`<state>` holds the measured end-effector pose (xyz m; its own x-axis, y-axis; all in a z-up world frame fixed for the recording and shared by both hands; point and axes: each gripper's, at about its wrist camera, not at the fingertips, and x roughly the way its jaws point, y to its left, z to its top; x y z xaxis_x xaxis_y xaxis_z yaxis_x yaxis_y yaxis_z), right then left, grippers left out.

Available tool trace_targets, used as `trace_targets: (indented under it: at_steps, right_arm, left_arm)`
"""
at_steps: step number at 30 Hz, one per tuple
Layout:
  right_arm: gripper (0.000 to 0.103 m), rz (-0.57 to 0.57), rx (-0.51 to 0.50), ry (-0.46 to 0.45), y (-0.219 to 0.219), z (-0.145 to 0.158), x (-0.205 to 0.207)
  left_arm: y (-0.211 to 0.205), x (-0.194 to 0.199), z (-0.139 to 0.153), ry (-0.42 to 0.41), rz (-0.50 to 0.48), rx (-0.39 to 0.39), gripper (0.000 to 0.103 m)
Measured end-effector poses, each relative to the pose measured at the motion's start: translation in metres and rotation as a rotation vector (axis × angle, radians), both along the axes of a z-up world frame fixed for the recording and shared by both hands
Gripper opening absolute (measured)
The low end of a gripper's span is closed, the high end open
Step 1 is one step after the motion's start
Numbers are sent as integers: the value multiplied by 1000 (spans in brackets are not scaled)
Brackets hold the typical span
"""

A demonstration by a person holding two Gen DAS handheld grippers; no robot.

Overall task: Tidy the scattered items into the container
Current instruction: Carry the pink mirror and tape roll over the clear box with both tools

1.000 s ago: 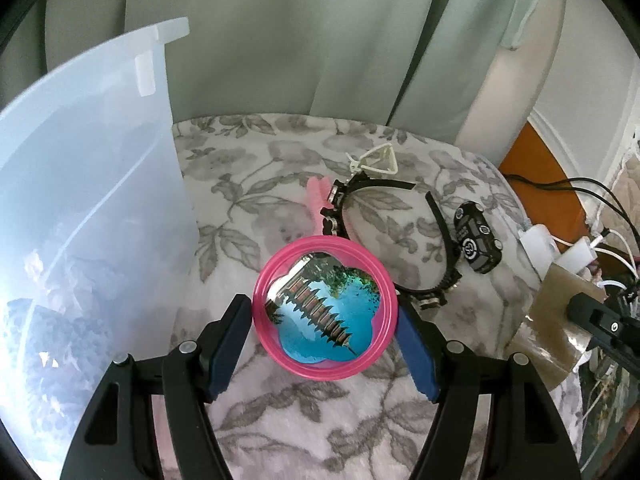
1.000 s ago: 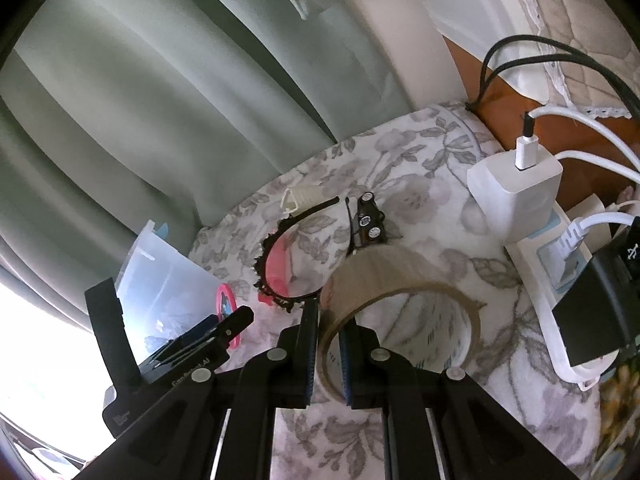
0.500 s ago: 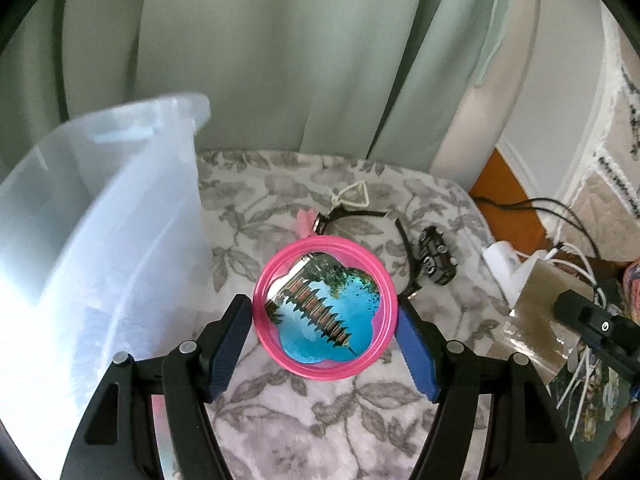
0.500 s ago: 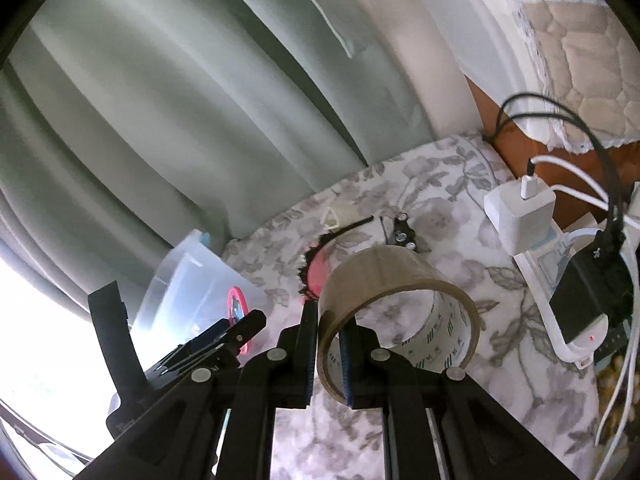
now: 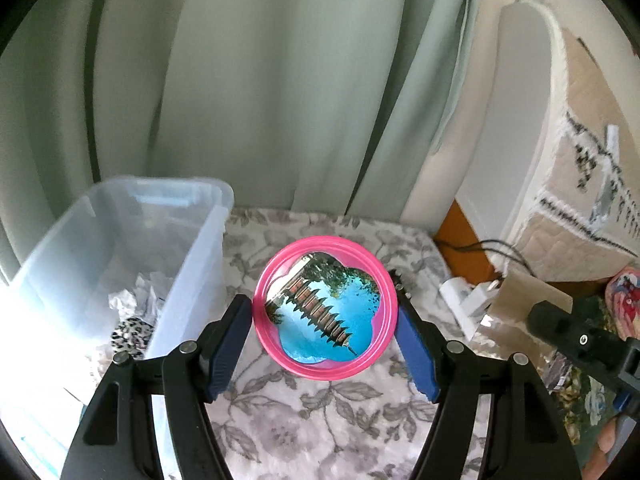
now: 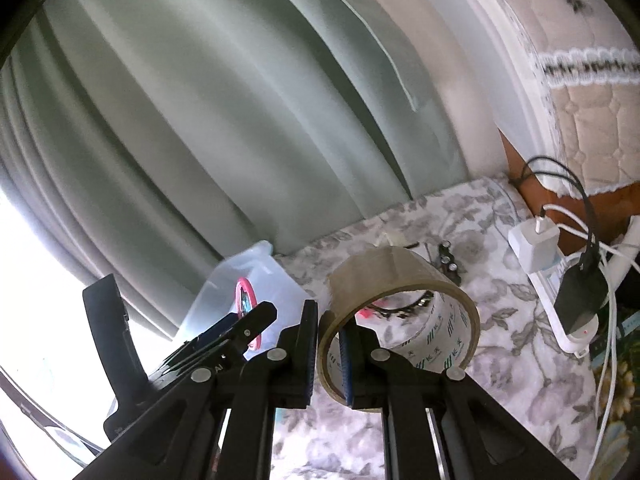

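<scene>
My left gripper (image 5: 322, 314) is shut on a round pink-rimmed mirror (image 5: 326, 308), one blue pad on each side of the rim, held in the air above the floral cloth. The clear plastic container (image 5: 188, 264) stands just to its left, with crumpled white paper (image 5: 136, 296) and a leopard-print item (image 5: 130, 334) inside. My right gripper (image 6: 329, 320) is shut on the wall of a brown tape roll (image 6: 392, 272), also off the cloth. In the right wrist view the container (image 6: 256, 272) and the pink mirror (image 6: 244, 294) lie to the left.
A studded black headband (image 6: 404, 308) shows through the tape roll, a small black device (image 6: 448, 260) beyond it. A white charger (image 6: 534, 244), a power strip and cables crowd the right edge. Green curtains hang behind, and a mattress stands at the far right.
Both grippers have risen with the mirror and the tape roll still held. The left view now looks down into the container, and the headband has slipped behind the mirror.
</scene>
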<state>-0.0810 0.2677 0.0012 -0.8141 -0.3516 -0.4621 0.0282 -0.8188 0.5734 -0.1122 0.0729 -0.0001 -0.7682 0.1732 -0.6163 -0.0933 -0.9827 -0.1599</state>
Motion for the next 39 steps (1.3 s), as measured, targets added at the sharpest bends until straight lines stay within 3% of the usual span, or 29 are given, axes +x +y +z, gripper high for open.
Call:
trace_targets:
  at_steps: [16,30,39]
  right_arm:
    - [12,94,80,126,-70,60,32]
    - [12,222,133,152,-142,76,17]
    - [12,299,160,134,-188,73,-7]
  left_arm:
    - [-70,57,44,107,120,90,72]
    - [-137,81,40,126,245,152,72]
    - [-176,81,25,95,310,195,72]
